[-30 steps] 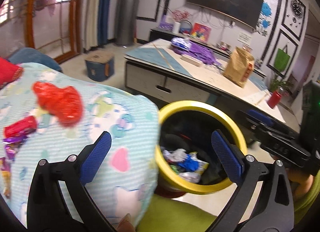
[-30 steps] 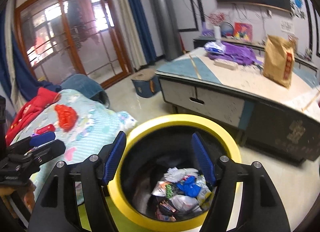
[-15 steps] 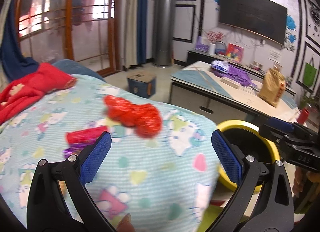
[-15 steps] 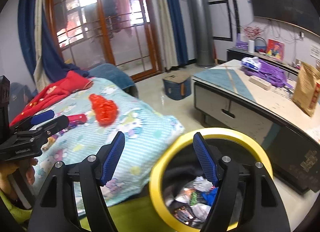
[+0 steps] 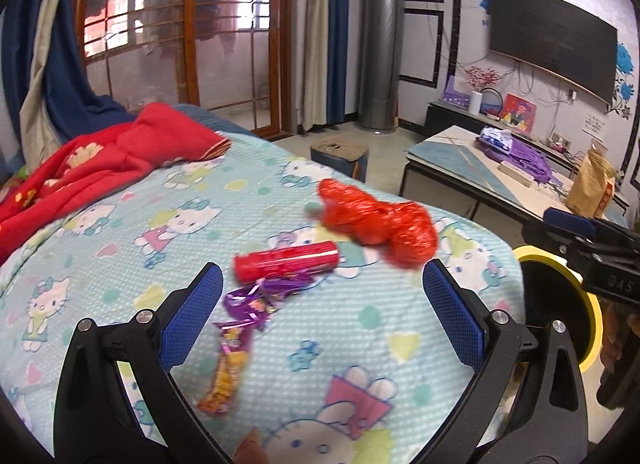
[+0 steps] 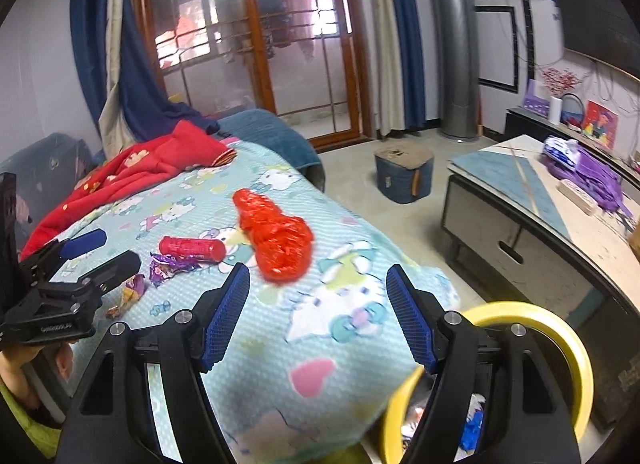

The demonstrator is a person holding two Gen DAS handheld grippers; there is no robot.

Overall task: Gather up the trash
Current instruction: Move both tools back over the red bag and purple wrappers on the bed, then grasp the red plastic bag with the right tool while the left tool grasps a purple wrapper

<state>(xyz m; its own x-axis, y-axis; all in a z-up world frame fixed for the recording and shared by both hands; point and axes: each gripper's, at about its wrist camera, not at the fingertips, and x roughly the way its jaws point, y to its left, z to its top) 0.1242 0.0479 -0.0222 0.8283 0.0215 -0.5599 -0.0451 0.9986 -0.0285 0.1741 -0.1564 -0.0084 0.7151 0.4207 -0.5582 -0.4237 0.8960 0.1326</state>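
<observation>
Trash lies on a light blue cartoon-print blanket [image 5: 360, 328]: a crumpled red plastic bag [image 5: 376, 220], a red tube-shaped packet [image 5: 286, 259], a purple wrapper [image 5: 256, 300] and an orange wrapper [image 5: 226, 374]. My left gripper [image 5: 320, 312] is open and empty, just above the blanket, short of the wrappers. My right gripper [image 6: 318, 312] is open and empty above the blanket, short of the red bag [image 6: 278, 238]. The red packet [image 6: 192, 248] and purple wrapper [image 6: 168, 266] show to its left. A yellow-rimmed bin [image 6: 560, 344] holding trash stands at the blanket's right edge.
A red blanket [image 5: 100, 160] lies at the far left of the bed. A low table [image 6: 532, 216] with purple cloth and a brown paper bag [image 5: 592, 184] stands right of the bin. A blue stool [image 6: 404, 172] sits on the floor beyond.
Both grippers have swung left, away from the bin and over the blanket. The trash pieces now sit in front of both. Both stayed open.
</observation>
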